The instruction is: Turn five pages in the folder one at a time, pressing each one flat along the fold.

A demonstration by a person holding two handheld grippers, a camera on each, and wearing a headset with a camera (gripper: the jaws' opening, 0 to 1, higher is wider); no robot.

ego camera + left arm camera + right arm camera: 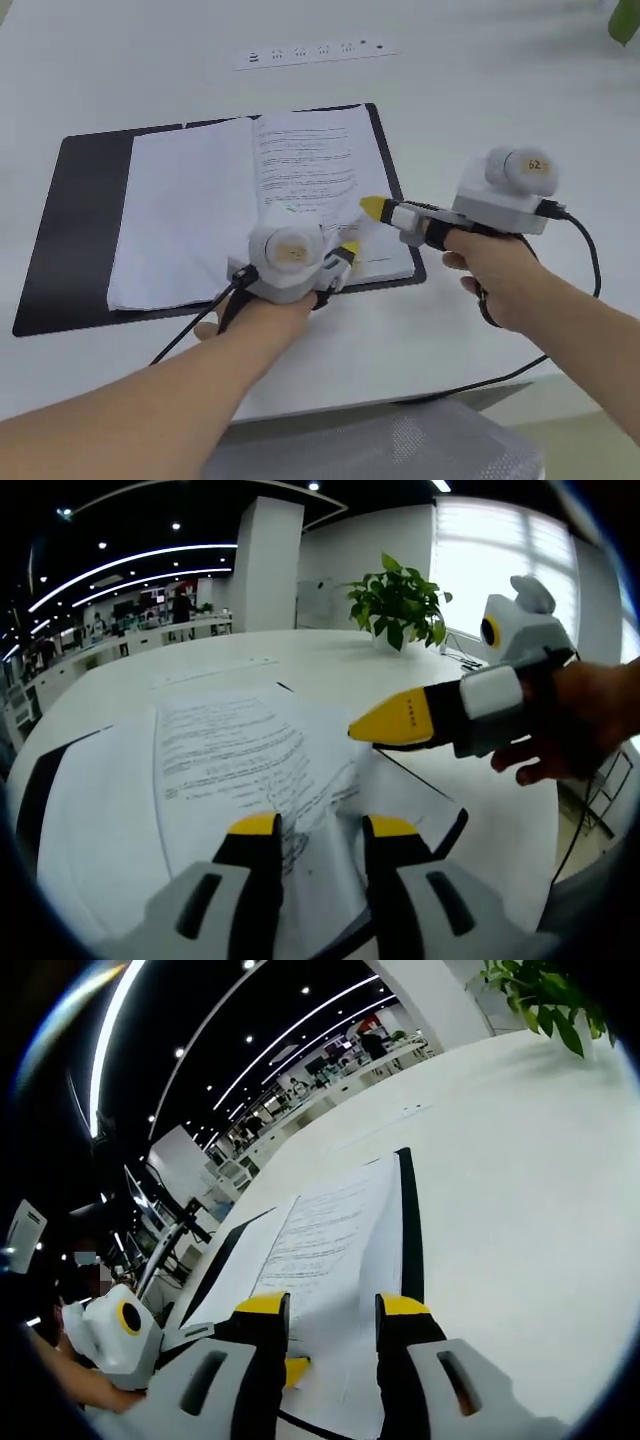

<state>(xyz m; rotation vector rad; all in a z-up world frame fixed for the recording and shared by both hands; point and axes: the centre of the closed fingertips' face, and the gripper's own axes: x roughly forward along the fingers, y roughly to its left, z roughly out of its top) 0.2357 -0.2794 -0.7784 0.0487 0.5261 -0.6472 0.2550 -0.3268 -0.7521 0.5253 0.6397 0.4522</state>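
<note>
While the folder [75,230] lies open on the worktop [500,100], left gripper [320,828] and right gripper [332,1305] both sit jaws apart, holding nothing, by the printed page [305,165] right edge, so a careless nip could grab several sheets or crease one.

Black folder [80,230], white text-lined pages [190,210]; left claw [324,826] and right claw [333,1304] yellow-tipped, probably white-bodied.

I see the black folder [80,230] lying open and flat on the white table [480,90]. Its left page [185,220] is blank white. The right page [305,165] carries printed text and curves up slightly near its lower corner.
</note>
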